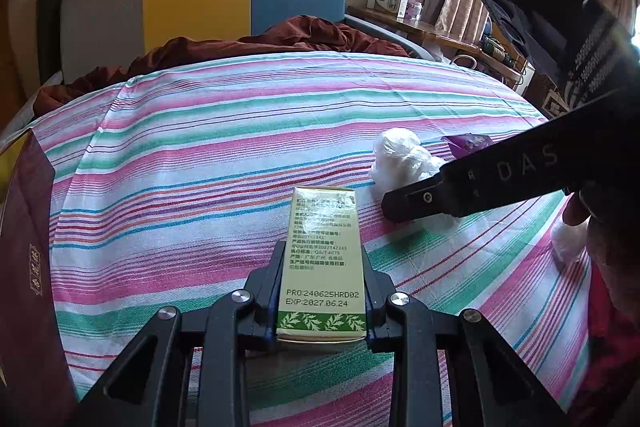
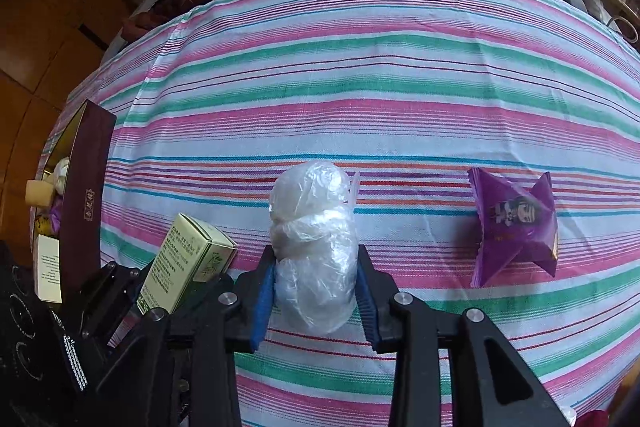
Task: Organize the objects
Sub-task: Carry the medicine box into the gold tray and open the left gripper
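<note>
Left wrist view: the left hand-held gripper (image 1: pixel 322 291) is clamping a pale green carton (image 1: pixel 323 259) by its long sides, printed date panel facing up, the free end pointing out over the striped bedsheet (image 1: pixel 200 155). Gripping it by the near end is leaving most of the length free, probably so it can slide end-first into a container. The maroon box (image 1: pixel 24 247) is sitting left of the carton, at the sheet's edge. The right hand-held gripper (image 1: pixel 404 205) is reaching in from the right of the carton, onto a white plastic-wrapped bundle (image 1: pixel 400 159).

Right wrist view: the right hand-held gripper (image 2: pixel 316 287) is closing its blue pads on the plastic-wrapped bundle (image 2: pixel 314 239), which is lying on the bedsheet (image 2: pixel 380 87) between them; the wrap looks squeezed. Left of the bundle, the green carton (image 2: pixel 188 263) is being held tilted, and beyond it the open maroon box (image 2: pixel 86 195) already contains several items, the likely destination. A purple snack packet (image 2: pixel 516 223) is lying right of the bundle, untouched.
</note>
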The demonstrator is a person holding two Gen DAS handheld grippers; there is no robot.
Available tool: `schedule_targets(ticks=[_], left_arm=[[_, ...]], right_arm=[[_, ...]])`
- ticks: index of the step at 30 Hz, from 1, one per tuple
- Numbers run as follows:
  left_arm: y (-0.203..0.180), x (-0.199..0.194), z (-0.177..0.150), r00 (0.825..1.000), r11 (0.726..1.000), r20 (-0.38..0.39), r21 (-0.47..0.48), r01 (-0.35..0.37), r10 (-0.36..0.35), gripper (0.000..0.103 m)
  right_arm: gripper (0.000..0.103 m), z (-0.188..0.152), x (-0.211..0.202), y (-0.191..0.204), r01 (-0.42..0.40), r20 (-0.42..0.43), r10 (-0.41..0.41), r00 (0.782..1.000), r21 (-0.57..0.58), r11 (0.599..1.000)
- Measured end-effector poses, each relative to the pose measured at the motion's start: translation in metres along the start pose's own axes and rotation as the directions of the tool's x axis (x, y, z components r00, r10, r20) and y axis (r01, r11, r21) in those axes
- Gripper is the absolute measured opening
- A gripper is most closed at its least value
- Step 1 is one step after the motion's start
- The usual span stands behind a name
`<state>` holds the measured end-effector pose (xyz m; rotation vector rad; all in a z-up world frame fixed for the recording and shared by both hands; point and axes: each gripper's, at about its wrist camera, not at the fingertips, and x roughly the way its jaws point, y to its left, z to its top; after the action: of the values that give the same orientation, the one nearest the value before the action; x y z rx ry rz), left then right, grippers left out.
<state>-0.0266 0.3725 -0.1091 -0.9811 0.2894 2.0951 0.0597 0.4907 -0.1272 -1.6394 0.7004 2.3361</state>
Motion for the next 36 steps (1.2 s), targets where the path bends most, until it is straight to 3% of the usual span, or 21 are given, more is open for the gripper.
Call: schedule_targets(ticks=[5, 7, 8, 14, 20, 26, 32, 36], left_arm=[[-0.001, 0.0, 0.001, 1.0, 1.0, -0.001, 0.004, -0.005, 0.005, 0.031], [-0.002, 0.0, 0.0, 1.0, 1.0, -0.002, 0.008, -0.01, 0.01, 0.031], [-0.002, 0.0, -0.001, 1.0, 1.0, -0.002, 0.011, -0.013, 0.013, 0.031], [-0.005, -0.003, -0.006, 0.999, 0.999, -0.006, 0.032, -0.037, 0.037, 0.03], [-0.005, -0.014, -0.012, 0.998, 0.998, -0.03, 0.034, -0.055, 0.056, 0.03], [-0.007, -0.04, -0.019, 0.998, 0.999, -0.048, 0.006, -0.05, 0.051, 0.03], [0.0, -0.085, -0.019, 0.997, 0.997, 0.014, -0.01, -0.072, 0.072, 0.03], [0.01, -0.112, -0.016, 0.995, 0.996, 0.052, -0.038, -0.083, 0.085, 0.03]], right_arm=[[0.049, -0.005, -0.004, -0.002, -0.065, 0.003, 0.065, 0.998, 0.026, 0.998], [0.066, -0.002, -0.001, 0.0, -0.124, 0.008, 0.124, 0.992, 0.042, 0.991], [0.067, -0.001, 0.001, 0.002, -0.133, 0.007, 0.132, 0.991, 0.041, 0.99], [0.067, -0.005, 0.009, 0.03, -0.006, 0.006, 0.006, 1.0, -0.108, 0.994], [0.067, -0.008, 0.014, 0.037, 0.062, 0.026, -0.058, 0.998, -0.186, 0.981], [0.082, -0.008, 0.016, 0.038, 0.025, 0.03, -0.02, 0.999, -0.199, 0.98], [0.08, -0.011, 0.017, 0.047, 0.084, 0.042, -0.075, 0.996, -0.25, 0.965], [0.069, -0.011, 0.015, 0.045, 0.108, 0.058, -0.097, 0.994, -0.235, 0.966]])
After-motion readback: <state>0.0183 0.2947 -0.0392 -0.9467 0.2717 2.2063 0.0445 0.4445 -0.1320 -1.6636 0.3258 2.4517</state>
